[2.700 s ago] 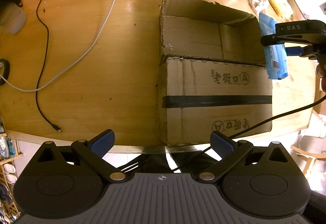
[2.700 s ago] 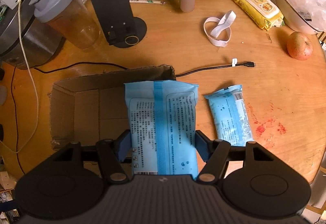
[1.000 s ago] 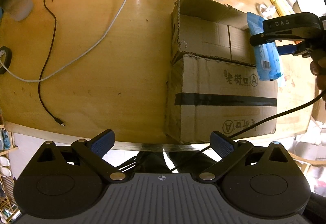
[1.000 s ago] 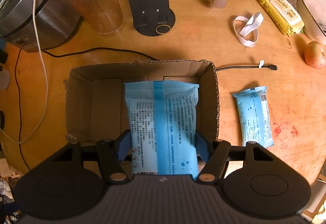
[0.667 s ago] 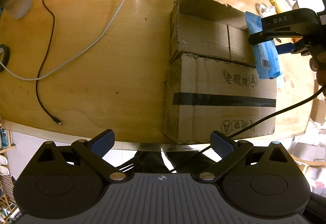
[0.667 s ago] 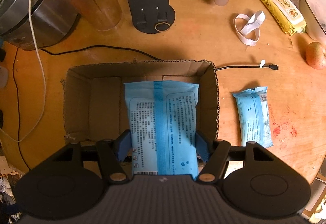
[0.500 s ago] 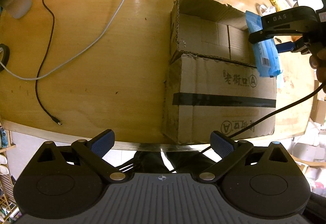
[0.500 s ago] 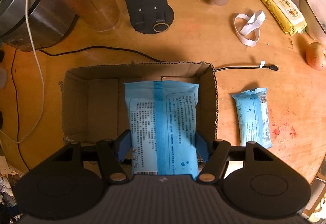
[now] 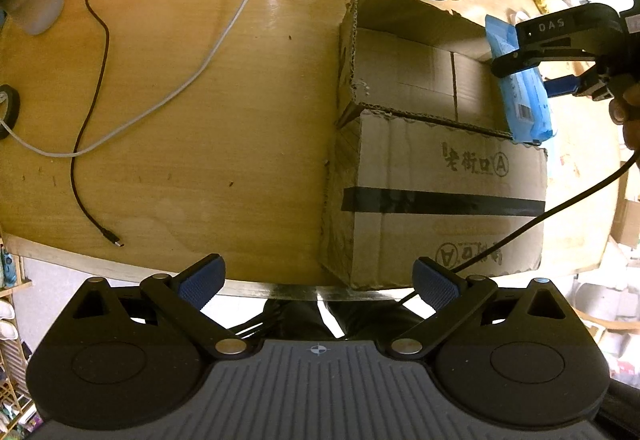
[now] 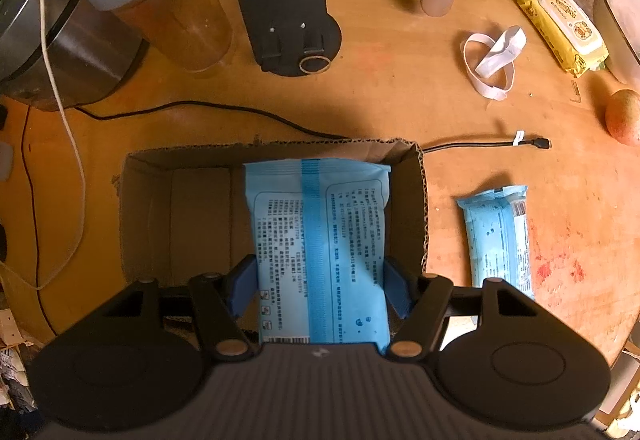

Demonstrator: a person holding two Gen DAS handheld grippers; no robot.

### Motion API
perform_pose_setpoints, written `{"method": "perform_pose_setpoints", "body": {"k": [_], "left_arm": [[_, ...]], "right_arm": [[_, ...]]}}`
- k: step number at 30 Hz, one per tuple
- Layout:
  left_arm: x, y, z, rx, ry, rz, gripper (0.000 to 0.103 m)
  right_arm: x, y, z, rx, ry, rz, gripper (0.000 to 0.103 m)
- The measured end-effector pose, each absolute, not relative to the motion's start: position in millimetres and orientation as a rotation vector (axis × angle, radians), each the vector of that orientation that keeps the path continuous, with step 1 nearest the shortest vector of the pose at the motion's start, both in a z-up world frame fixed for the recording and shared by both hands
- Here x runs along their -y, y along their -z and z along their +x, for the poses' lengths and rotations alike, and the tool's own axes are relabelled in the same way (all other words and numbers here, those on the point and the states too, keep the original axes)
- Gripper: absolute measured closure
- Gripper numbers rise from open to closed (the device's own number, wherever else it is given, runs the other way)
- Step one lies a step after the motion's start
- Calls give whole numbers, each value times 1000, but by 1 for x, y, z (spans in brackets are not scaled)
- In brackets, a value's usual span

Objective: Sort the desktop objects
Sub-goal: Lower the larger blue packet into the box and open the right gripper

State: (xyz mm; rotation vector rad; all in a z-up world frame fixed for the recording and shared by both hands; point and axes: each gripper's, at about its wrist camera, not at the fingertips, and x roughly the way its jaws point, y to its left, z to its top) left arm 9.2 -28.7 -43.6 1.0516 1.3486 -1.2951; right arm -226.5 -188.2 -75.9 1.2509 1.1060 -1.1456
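My right gripper (image 10: 320,280) points down over the open cardboard box (image 10: 180,216), its 2 blue pads pressed against the sides of a light-blue packet (image 10: 320,240) with a darker stripe down its middle — the packet hangs between them above the right half of the box's opening. From my left wrist view the same packet (image 9: 524,96) shows at the box's far right corner, its lower end about level with the near rim, though I cannot tell whether it touches the cardboard. My left gripper (image 9: 320,280) sits over the near edge of the wooden table (image 9: 200,100), jaws spread wide with nothing between them, the box (image 9: 440,180) ahead and to the right. A 2nd, smaller blue packet (image 10: 498,236) lies flat on the table just right of the box — apart from its wall. Farther back stand a black phone stand (image 10: 288,12), a shaker bottle with a grey lid (image 10: 160,0), a loop of white elastic (image 10: 494,60), a yellow wipes pack (image 10: 560,26) and a reddish fruit (image 10: 622,116) at the right edge. A black cable (image 10: 480,146) runs out from behind the box's far right corner.
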Motion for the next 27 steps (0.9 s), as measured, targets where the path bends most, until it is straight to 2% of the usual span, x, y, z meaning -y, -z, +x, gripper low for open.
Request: {"method": "perform_pose_setpoints", "body": {"k": [27], "left_arm": [[33, 44, 7, -1349, 1273, 1066, 0]], "right_arm": [[202, 92, -230, -1088, 1153, 1256, 37]]}}
